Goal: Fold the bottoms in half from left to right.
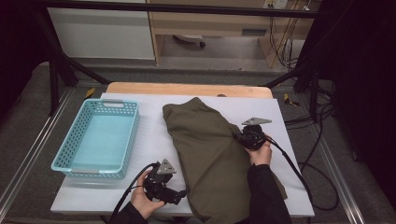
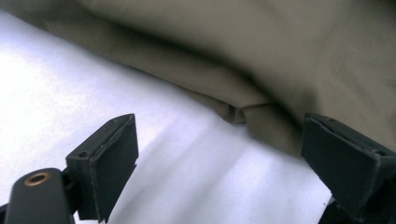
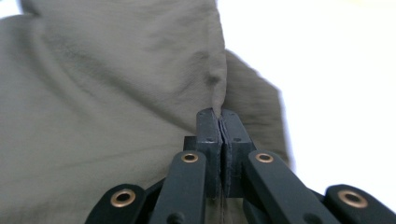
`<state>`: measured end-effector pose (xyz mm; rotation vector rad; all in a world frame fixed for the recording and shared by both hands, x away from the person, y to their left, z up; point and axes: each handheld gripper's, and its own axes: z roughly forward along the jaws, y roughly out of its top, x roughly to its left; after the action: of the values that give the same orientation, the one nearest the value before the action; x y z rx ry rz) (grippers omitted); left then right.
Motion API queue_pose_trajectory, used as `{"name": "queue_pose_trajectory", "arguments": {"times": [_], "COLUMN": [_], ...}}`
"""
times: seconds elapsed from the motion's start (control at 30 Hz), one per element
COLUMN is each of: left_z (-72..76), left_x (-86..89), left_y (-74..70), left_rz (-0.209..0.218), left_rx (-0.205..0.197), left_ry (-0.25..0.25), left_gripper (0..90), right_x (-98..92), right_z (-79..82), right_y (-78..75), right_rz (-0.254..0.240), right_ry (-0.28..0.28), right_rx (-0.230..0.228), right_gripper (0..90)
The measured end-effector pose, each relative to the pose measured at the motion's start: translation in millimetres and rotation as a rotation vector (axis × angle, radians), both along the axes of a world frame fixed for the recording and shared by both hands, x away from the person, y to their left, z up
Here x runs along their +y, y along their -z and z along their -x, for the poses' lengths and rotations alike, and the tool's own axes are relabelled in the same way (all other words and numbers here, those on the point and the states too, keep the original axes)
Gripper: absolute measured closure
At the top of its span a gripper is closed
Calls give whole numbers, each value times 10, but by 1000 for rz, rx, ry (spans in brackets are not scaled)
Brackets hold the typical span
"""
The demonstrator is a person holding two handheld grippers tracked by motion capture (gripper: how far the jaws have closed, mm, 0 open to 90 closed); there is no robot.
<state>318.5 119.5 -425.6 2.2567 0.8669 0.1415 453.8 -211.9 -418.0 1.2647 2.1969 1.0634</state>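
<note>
An olive-green garment (image 1: 210, 144) lies crumpled down the middle of the white table (image 1: 149, 140). My right gripper (image 1: 242, 136) is at its right edge, shut on a pinched fold of the cloth; in the right gripper view the jaws (image 3: 220, 115) meet with the olive-green garment (image 3: 116, 93) squeezed between them. Near the table's front edge, my left gripper (image 1: 180, 193) points at the garment's lower left side. The left gripper view shows that gripper (image 2: 219, 149) open, with bare table between the pads and the hem of the olive-green garment (image 2: 280, 56) just beyond.
A light blue perforated basket (image 1: 122, 154) stands on the table's left side with nothing in it. A wooden board (image 1: 187, 88) borders the far edge. Black cables (image 1: 317, 177) trail off to the right, and a dark frame surrounds the table.
</note>
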Motion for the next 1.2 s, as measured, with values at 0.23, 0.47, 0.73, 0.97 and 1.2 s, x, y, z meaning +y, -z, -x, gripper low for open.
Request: {"name": "queue_pose_trajectory", "arguments": {"times": [0.23,0.47,0.73,0.97,1.2], "left_z": [16,55,22,41,87], "left_x": [-35,-105,-322,-387,-393], "left_y": [-6,-49,70,153,161], "left_rz": [16,35,2,-13,2], "left_rx": [3,6,48,56,49], "left_ry": [11,23,12,-5,-2], "left_gripper": [114,99,97,148,271], "right_x": [-51,-253,-529,-604,-666], "right_z": [-78,181,587,744,806], "right_y": [202,5,99,271,327], "right_rz": [67,-26,-2,40,40], "right_ry": [27,14,-20,-28,-22], "right_rx": [20,-34,26,98,112], "right_gripper": [817,420,213,249,333]}}
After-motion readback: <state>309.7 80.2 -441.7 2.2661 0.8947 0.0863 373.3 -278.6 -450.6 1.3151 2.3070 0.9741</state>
